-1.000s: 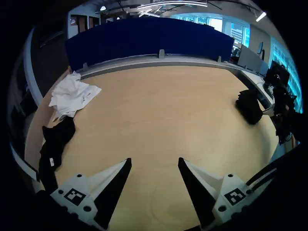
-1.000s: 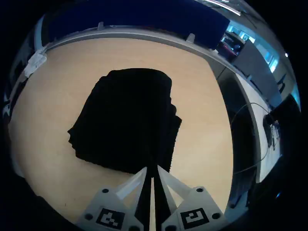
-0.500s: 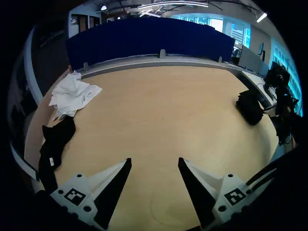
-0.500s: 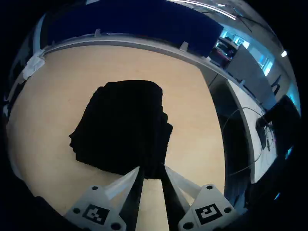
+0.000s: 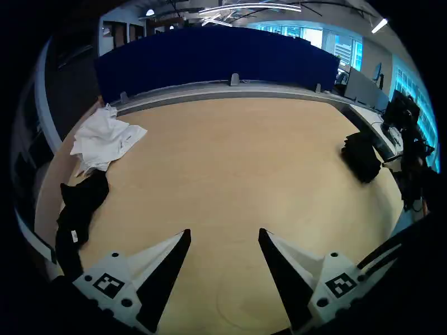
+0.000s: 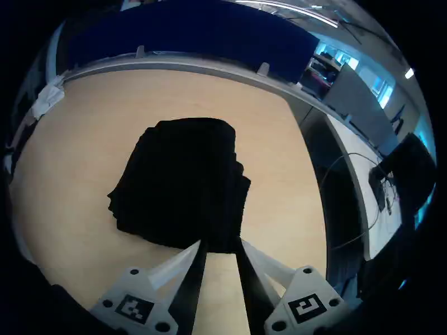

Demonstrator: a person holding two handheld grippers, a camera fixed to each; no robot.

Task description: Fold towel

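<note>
On your right gripper [image 6: 219,251], jaws pressed together a second ago now stand apart at the six-o'clock edge of the black towel [image 6: 179,184]. Your left gripper [image 5: 223,234] is unchanged, jaws spread.

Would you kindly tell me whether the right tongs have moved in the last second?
Yes: the right tongs have spread apart and backed slightly away from the black towel, which lies on the wooden desk.

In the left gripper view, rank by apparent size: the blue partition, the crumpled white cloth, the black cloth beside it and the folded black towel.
1. Blue partition.
2. Crumpled white cloth and black cloth: about alike, not ranked.
3. Folded black towel, though farther off.
</note>
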